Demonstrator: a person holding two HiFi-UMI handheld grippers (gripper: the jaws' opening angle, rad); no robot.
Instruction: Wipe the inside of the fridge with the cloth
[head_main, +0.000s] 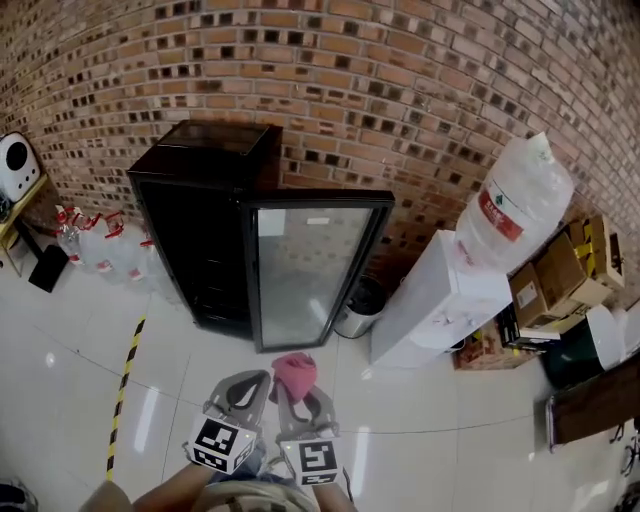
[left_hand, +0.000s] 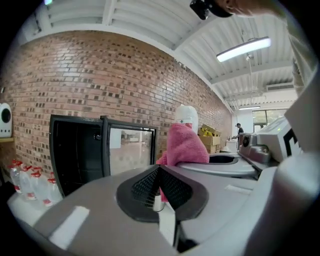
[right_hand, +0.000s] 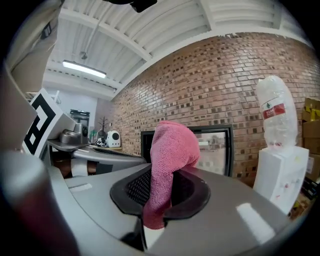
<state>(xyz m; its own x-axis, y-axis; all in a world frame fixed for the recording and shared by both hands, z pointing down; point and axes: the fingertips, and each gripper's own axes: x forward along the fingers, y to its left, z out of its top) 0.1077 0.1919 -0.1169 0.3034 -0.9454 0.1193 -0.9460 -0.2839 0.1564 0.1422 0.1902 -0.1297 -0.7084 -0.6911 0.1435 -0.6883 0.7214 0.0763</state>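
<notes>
A small black fridge (head_main: 205, 235) stands against the brick wall with its glass door (head_main: 310, 265) swung open toward me. Its inside (left_hand: 77, 152) is dark. My right gripper (head_main: 298, 400) is shut on a pink cloth (head_main: 295, 374), which sticks up from the jaws (right_hand: 167, 165). Just left of it my left gripper (head_main: 246, 392) is shut with nothing between its jaws (left_hand: 159, 186). Both grippers hang low, well short of the fridge. The pink cloth (left_hand: 184, 146) also shows in the left gripper view.
A white water dispenser (head_main: 440, 300) with a big bottle (head_main: 515, 205) stands right of the fridge, with a small bin (head_main: 358, 305) between them. Water bottles (head_main: 95, 245) line the wall at left. Cardboard boxes (head_main: 565, 270) sit far right. Yellow-black tape (head_main: 125, 380) marks the floor.
</notes>
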